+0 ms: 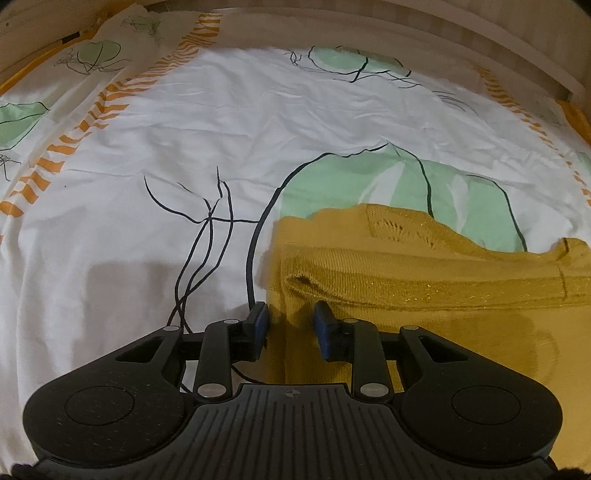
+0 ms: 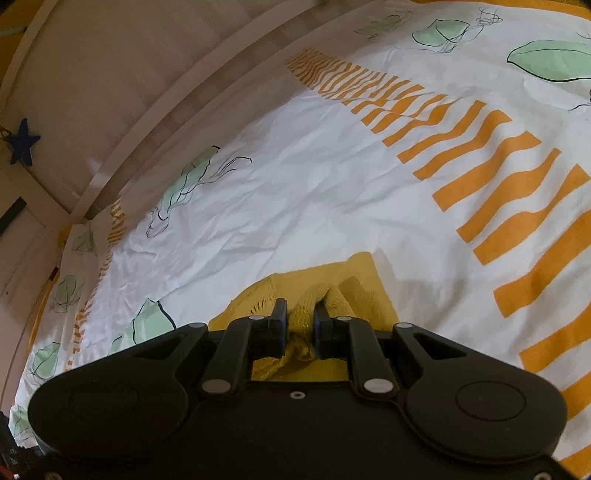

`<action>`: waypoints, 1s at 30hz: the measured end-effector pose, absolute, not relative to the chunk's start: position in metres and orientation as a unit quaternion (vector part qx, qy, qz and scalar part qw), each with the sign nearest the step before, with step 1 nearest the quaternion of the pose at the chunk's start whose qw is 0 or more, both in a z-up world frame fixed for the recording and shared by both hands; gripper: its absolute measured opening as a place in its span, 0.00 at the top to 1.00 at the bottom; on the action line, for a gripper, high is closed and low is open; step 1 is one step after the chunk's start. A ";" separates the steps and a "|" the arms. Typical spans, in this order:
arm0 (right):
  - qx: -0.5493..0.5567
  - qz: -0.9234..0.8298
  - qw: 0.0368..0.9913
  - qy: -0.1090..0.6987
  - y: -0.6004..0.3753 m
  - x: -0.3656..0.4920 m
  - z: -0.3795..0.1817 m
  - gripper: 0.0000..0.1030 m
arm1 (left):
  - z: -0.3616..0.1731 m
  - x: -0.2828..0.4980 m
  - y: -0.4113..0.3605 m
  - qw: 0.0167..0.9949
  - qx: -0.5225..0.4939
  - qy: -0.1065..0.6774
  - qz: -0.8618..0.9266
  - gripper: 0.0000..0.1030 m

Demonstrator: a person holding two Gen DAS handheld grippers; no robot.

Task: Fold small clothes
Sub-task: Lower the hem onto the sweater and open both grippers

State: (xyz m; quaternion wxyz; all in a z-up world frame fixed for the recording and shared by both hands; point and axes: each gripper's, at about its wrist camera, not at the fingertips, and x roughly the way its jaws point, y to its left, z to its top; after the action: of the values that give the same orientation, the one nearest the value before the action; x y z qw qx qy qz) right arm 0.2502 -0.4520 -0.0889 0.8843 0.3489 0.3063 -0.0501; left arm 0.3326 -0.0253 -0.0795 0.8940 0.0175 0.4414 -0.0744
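Note:
A mustard-yellow knitted garment lies on a bed covered by a white printed sheet. My left gripper is open, its blue-padded jaws straddling the garment's left edge low over the sheet. In the right wrist view my right gripper is shut on a bunched fold of the same yellow garment, which rises between the jaws and spreads out ahead of them.
The sheet has green leaf prints and orange striped bands. A pale wooden bed frame runs along the far edge; it also shows in the right wrist view. A blue star hangs at far left.

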 end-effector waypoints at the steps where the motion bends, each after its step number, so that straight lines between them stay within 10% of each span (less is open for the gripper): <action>1: 0.348 -0.050 0.885 0.305 -0.453 0.251 -0.089 0.68 | -0.080 0.333 -0.026 0.894 0.017 0.442 -0.074 0.74; 5: 0.343 -0.068 0.893 0.283 -0.459 0.249 -0.082 0.37 | -0.079 0.334 -0.025 0.893 0.018 0.443 -0.075 0.73; 30: 0.125 -0.035 0.948 0.292 -0.420 0.217 -0.050 0.32 | -0.055 0.393 -0.015 0.900 0.020 0.434 -0.036 0.73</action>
State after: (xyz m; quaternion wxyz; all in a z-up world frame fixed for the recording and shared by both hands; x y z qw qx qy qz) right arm 0.2169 -0.4198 -0.0496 0.9477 0.1250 0.2917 -0.0347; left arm 0.3933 -0.0149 -0.0550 0.9001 0.0205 0.4337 -0.0355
